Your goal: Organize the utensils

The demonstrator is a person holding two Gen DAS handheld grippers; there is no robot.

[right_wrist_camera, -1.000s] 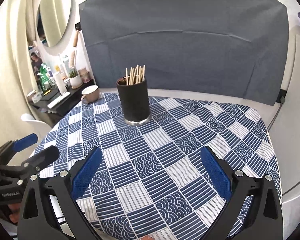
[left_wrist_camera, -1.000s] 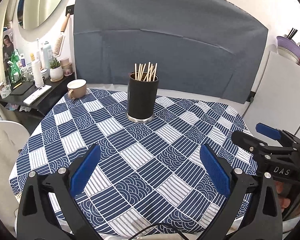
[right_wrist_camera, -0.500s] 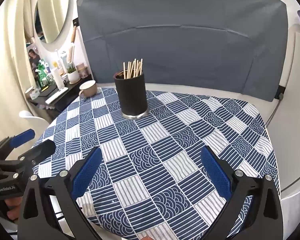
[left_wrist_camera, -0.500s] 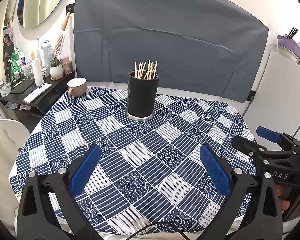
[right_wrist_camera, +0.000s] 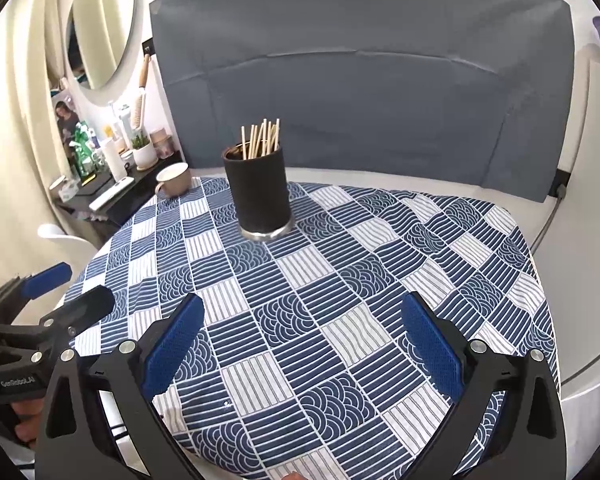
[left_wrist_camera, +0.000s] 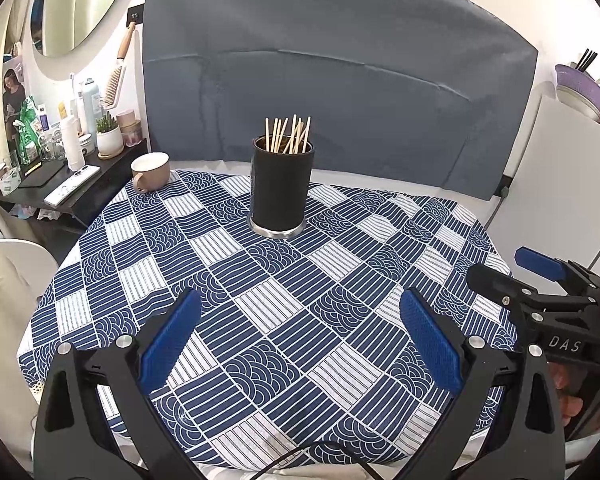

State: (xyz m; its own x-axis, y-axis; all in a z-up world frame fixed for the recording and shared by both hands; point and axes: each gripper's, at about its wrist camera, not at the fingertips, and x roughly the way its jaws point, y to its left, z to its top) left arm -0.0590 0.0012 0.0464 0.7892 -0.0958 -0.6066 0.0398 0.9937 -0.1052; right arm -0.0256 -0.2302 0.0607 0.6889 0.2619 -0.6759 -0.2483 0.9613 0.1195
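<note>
Since a second ago both of my views have shifted a little: the table sits lower and fuller in frame and I see more of its near edge, while the black holder (left_wrist_camera: 281, 188) stands on the same patch of cloth. Nothing on the table has been moved.

My left gripper (left_wrist_camera: 300, 344) is spread wide, its blue pads far apart, with nothing between them and nothing touching them; it hovers over the near part of the table. My right gripper (right_wrist_camera: 302, 346) is just as wide apart and just as empty, over the near edge on its own side. Each shows up in the other's view from the side, held in a hand (right_wrist_camera: 22, 420).

The holder is a matte black cylinder on a shiny metal base ring, upright, towards the far middle of the table. A bundle of thin pale wooden chopsticks (left_wrist_camera: 288, 136) stands in it, tips fanned slightly above the rim.

The tablecloth (left_wrist_camera: 260, 320) is woven fabric printed in navy and white squares, some striped, some with wave scales, draped over a round top. A beige ceramic mug (left_wrist_camera: 151, 171) with a handle sits at the far left edge, well apart from the holder. Behind hangs a grey-blue cloth backdrop (left_wrist_camera: 340, 80).
</note>
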